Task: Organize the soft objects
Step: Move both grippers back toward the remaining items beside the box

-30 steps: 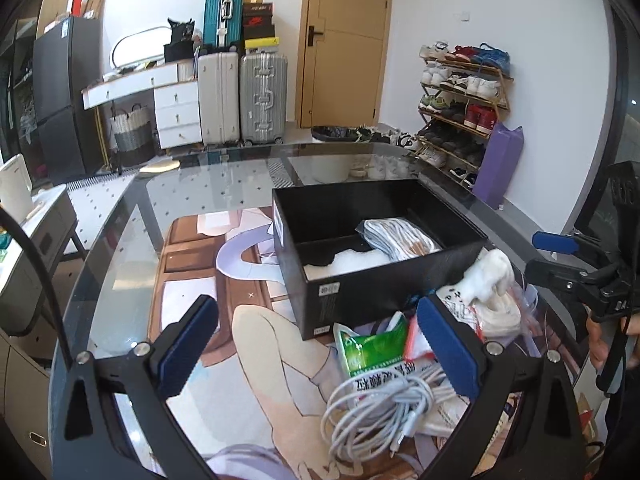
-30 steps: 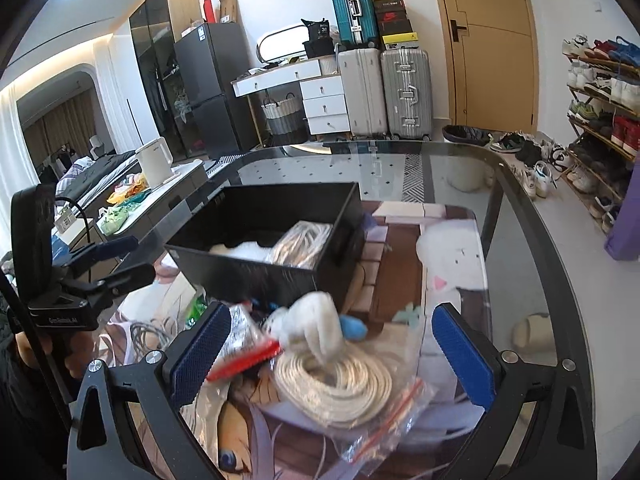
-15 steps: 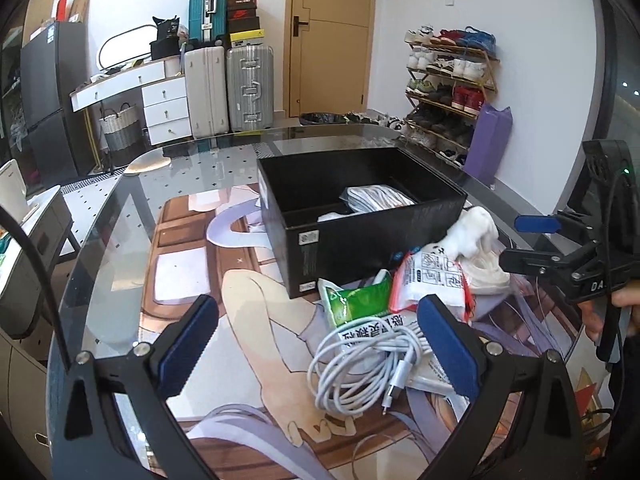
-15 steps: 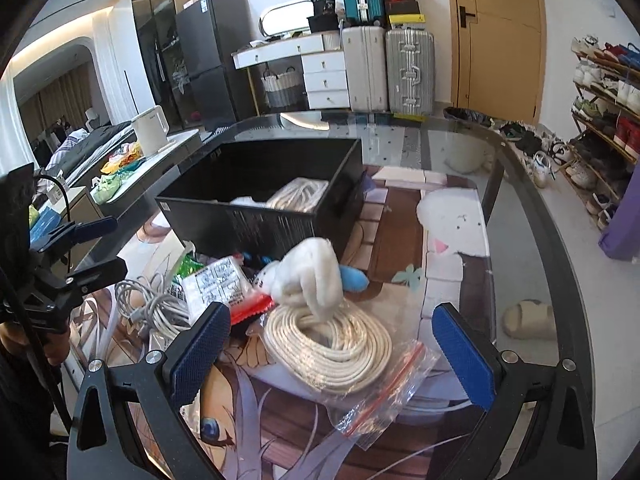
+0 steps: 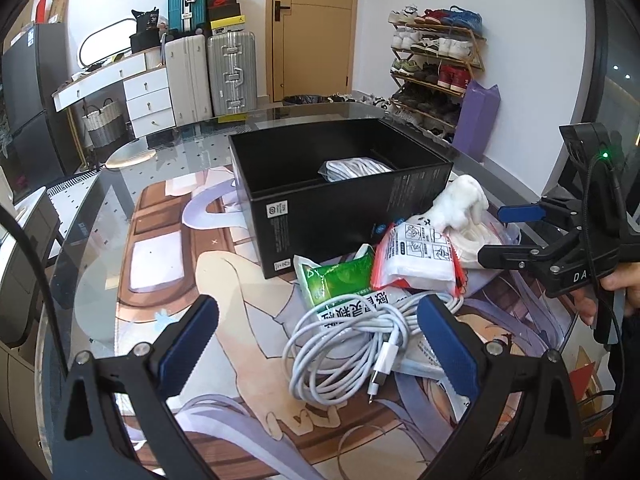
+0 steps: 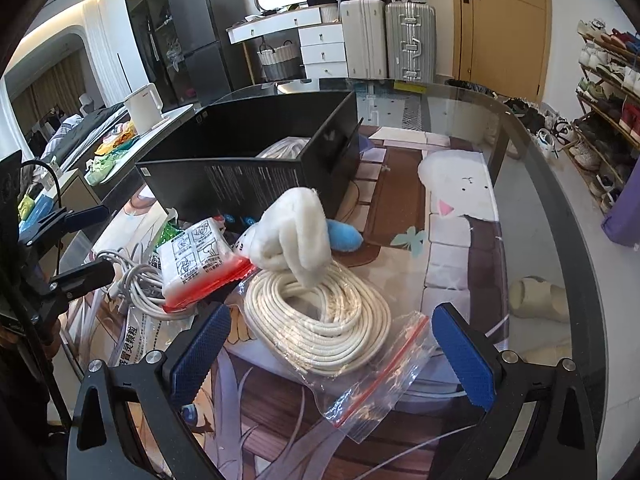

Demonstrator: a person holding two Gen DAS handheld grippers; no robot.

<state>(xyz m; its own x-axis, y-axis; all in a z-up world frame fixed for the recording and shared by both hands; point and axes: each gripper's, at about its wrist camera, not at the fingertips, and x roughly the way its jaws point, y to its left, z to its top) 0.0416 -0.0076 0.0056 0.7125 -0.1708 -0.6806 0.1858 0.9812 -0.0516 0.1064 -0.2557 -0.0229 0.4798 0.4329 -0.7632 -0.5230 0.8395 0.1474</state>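
Soft white cloth (image 6: 296, 236) lies bunched on the bagged cord coil (image 6: 320, 316), just near of the black box (image 5: 340, 192) on the glass table (image 5: 100, 240). A white cable (image 5: 340, 352), green packet (image 5: 336, 280) and red-edged packet (image 5: 416, 260) lie left of it. Left gripper (image 5: 316, 344) and right gripper (image 6: 328, 356) both hang wide open, holding nothing.

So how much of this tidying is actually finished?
Barely started. One bagged cable bundle already lies in the black box. Both the left gripper and right gripper are open, holding nothing. The white cable, bagged cord coil, white sock and packets remain outside.
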